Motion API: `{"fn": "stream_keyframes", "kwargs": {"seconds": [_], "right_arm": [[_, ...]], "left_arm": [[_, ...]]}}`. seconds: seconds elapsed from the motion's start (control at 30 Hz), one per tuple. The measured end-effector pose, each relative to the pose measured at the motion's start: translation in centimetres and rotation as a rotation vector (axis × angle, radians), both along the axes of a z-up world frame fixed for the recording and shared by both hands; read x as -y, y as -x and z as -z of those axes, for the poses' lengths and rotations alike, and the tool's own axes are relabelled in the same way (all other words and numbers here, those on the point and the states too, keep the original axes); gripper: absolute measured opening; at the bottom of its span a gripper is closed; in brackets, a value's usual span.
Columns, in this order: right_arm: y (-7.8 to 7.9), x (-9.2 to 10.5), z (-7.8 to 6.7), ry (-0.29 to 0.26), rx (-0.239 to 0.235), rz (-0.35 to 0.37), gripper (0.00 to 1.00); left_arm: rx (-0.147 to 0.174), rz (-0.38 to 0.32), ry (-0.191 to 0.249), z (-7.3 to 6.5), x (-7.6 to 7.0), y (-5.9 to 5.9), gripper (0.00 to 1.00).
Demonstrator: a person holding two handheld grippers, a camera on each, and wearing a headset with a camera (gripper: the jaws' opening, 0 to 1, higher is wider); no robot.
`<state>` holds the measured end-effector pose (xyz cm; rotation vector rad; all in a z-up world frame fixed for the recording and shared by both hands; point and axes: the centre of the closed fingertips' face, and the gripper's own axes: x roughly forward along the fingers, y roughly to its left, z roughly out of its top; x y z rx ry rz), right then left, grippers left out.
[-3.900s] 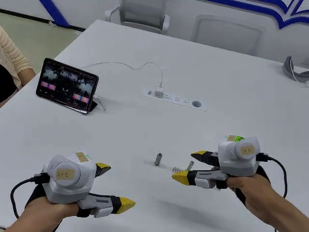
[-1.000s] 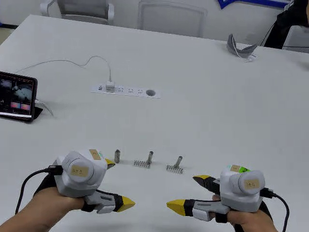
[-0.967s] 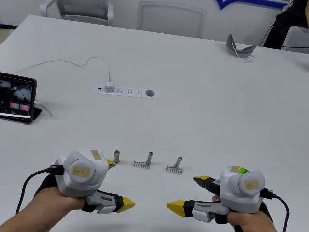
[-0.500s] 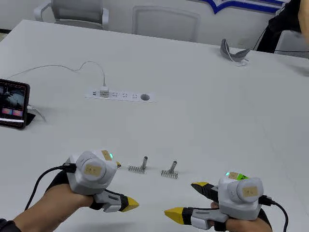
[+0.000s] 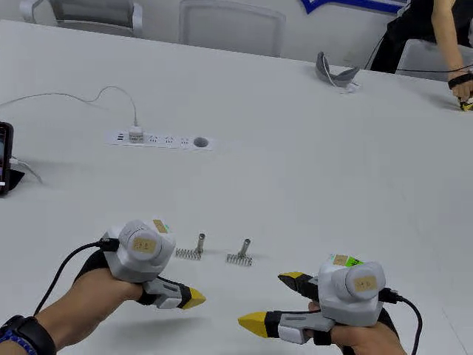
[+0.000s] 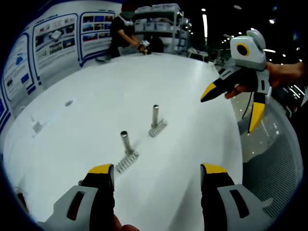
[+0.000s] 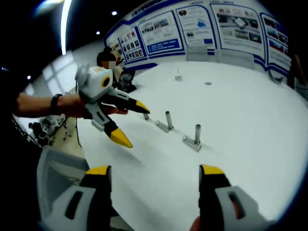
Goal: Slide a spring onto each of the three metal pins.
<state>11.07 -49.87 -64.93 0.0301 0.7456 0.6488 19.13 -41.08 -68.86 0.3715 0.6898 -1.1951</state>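
- Hovering low over the white counter [image 5: 310, 185], the left gripper [image 6: 158, 169] has a white body and black fingers with yellow tips, and its fingers are spread wide apart.
- The right gripper [image 5: 270, 299], of the same make, is held at 3 o'clock of the left one, well apart from it, with its fingers likewise parted.
- Two short silver metal pins stand upright on the counter. The first pin [image 5: 200, 242] is at 1 o'clock of the left gripper's body, and the second pin [image 5: 244, 248] is near it at 3 o'clock.
- A small coiled wire spring lies flat at each pin's foot. The first spring [image 5: 188, 254] is at 8 o'clock of the first pin and the second spring [image 5: 238, 259] at 7 o'clock of the second pin; neither is threaded on.
- In the right gripper view a third small upright piece [image 7: 146, 116] stands just beside the left gripper's upper fingertip. It is too small to tell pin from spring.
- A long white power strip [image 5: 159, 139] with a white plug [image 5: 136, 135] in it lies at 11 o'clock of the pins, well apart.
- A grey curved band [image 5: 334, 74] rests far off at 1 o'clock, near a person [image 5: 414, 29] at the counter's far corner.
- A dark tablet [image 5: 4, 159] shows only its edge at 9 o'clock.
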Motion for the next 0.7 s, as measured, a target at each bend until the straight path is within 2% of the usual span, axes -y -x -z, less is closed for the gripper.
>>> {"fn": "stream_keyframes", "kwargs": {"seconds": [0.23,0.33,0.43,0.5,0.7], "right_arm": [[0.4,0.8,0.4,0.000,-0.015,0.018,0.75],[0.4,1.3,0.5,-0.007,-0.018,0.037,0.75],[0.4,1.4,0.3,-0.010,-0.017,0.048,0.75],[0.4,1.5,0.3,-0.009,-0.017,0.049,0.75],[0.6,1.8,0.6,-0.005,-0.024,0.056,0.74]], "left_arm": [[-0.017,-0.026,-0.012,1.6,1.3,-0.9,0.73],[-0.068,-0.081,0.017,2.2,1.9,-1.5,0.72],[-0.056,-0.087,0.007,2.6,2.1,-2.1,0.71],[-0.062,-0.099,0.013,2.7,2.3,-2.3,0.69],[-0.068,-0.106,-0.009,3.5,2.1,-2.8,0.61]]}}
